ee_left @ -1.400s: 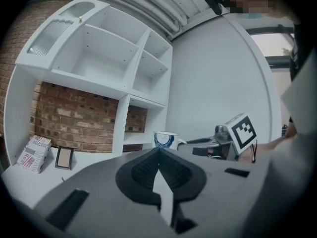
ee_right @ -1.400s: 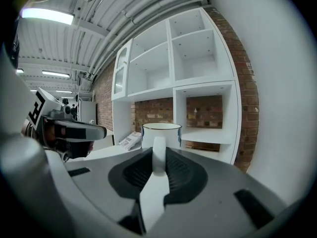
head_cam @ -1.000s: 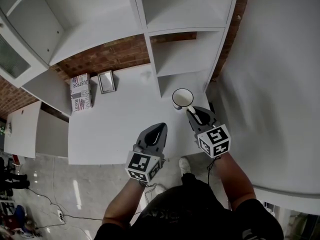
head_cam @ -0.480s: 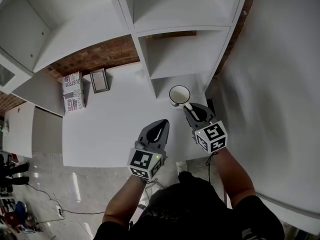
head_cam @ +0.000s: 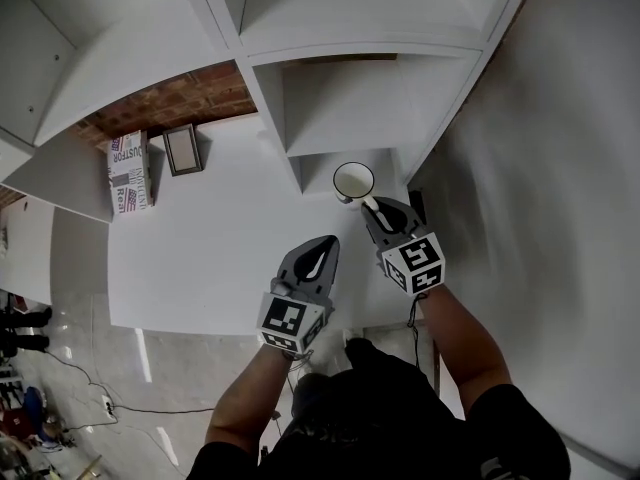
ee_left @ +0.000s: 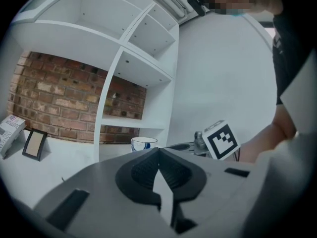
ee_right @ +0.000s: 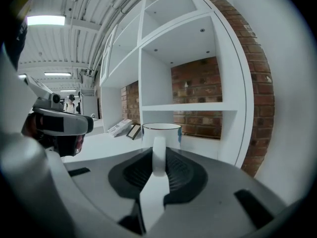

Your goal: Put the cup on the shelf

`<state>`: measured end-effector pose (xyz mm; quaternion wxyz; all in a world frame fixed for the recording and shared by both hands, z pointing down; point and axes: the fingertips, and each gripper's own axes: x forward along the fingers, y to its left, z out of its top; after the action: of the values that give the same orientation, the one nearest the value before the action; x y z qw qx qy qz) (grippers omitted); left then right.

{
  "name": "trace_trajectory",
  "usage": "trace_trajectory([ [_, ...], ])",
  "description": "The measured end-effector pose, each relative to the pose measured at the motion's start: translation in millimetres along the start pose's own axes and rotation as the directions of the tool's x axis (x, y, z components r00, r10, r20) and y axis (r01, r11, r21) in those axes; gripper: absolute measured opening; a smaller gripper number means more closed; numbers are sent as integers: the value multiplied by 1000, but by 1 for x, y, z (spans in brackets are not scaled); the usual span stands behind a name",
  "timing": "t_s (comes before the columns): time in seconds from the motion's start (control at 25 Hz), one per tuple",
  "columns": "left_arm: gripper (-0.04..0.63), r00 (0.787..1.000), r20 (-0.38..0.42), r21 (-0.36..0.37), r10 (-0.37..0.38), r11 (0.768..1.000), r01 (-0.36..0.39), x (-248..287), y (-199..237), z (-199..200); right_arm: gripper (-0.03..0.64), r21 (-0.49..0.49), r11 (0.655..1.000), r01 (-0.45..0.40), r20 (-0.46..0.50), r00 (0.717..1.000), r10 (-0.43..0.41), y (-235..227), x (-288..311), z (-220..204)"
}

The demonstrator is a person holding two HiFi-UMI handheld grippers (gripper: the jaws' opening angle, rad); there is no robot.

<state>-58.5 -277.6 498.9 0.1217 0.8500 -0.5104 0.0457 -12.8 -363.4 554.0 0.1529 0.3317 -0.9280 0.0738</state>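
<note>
A white cup (head_cam: 352,181) with a dark rim and blue print hangs just in front of the lowest right compartment of the white shelf unit (head_cam: 350,118). My right gripper (head_cam: 374,211) is shut on the cup's handle (ee_right: 158,155), which stands upright between its pads, with the cup (ee_right: 162,134) beyond them. My left gripper (head_cam: 318,255) hovers over the white table (head_cam: 200,248) to the left of the cup, shut and empty. From the left gripper view the cup (ee_left: 143,144) shows past the shut jaws.
A small picture frame (head_cam: 183,149) and a printed box (head_cam: 127,173) stand at the back left of the table against the brick wall (head_cam: 165,103). A white wall (head_cam: 560,188) runs close along the right. The table's near edge drops to a grey floor (head_cam: 120,368).
The right gripper has carried the cup forward and slightly up, closer to the lower right shelf compartment. The left gripper has stayed where it was, and the view has shifted towards the shelf.
</note>
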Motion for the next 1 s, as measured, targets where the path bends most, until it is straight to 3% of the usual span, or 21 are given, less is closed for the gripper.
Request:
trace_trajectory([
  [0.52, 5, 998, -39, -21, 46, 999, -47, 31, 24, -39, 60, 33, 999, 20, -73, 997, -18, -34, 60, -51],
  [1.0, 5, 995, -50, -53, 87, 995, -89, 46, 41, -52, 60, 38, 998, 43, -107, 994, -38, -61, 108, -65],
])
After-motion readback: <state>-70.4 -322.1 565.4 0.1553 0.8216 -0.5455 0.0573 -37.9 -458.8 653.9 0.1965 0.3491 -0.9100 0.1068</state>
